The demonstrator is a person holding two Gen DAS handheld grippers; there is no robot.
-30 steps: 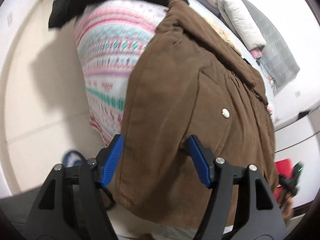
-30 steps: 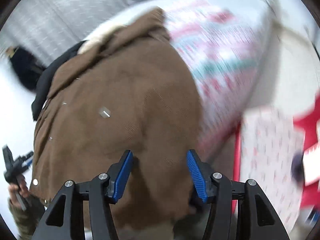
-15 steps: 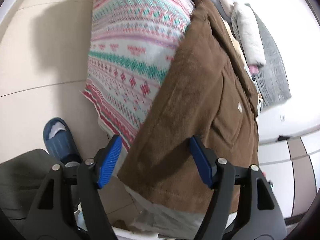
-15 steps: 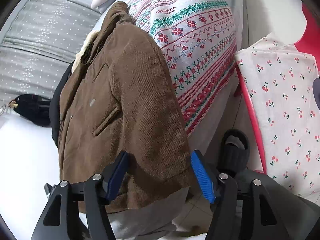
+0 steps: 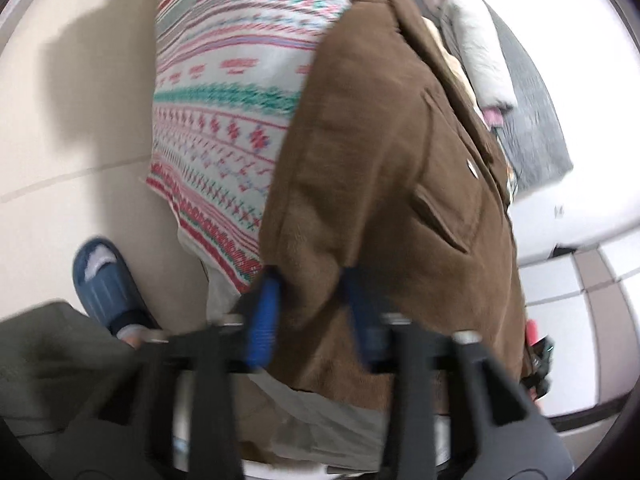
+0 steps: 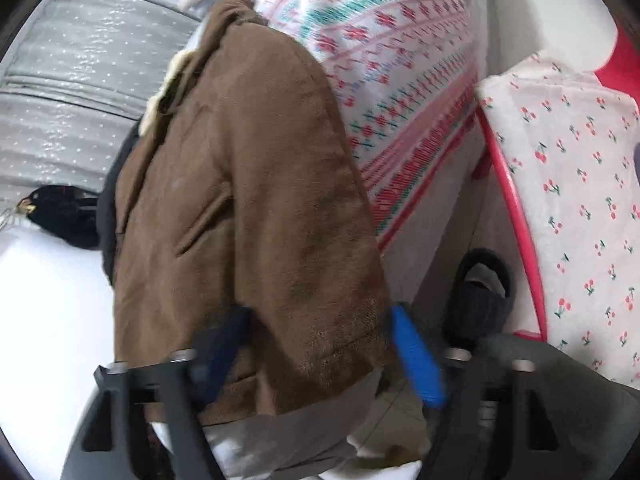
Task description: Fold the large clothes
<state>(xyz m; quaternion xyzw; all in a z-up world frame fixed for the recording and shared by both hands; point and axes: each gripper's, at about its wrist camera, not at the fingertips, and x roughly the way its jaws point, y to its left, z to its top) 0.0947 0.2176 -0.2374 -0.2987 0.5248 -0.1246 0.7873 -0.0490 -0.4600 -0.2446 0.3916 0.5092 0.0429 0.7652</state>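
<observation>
A brown corduroy coat point(image 5: 384, 184) lies lengthwise on a bed, its hem toward me; it also shows in the right wrist view point(image 6: 256, 208). My left gripper point(image 5: 312, 316) is at the coat's left hem corner, its blue pads point(image 5: 262, 320) close together with the brown cloth bunched between them. My right gripper point(image 6: 320, 348) is at the right hem corner, its jaws wide apart with the hem lying between the pads point(image 6: 416, 360). Both views are blurred.
A patterned pink, white and green blanket point(image 5: 232, 92) covers the bed under the coat. Grey bedding point(image 6: 72, 80) and a white pillow point(image 5: 484, 56) lie beyond. A blue slipper point(image 5: 104, 280) and a black slipper point(image 6: 480, 292) are on the floor. A cherry-print cloth point(image 6: 572, 184) hangs over a red frame.
My left gripper's jaws have narrowed onto the coat's left hem corner. Both grippers have moved closer to the hem. The right gripper's jaws stay wide.
</observation>
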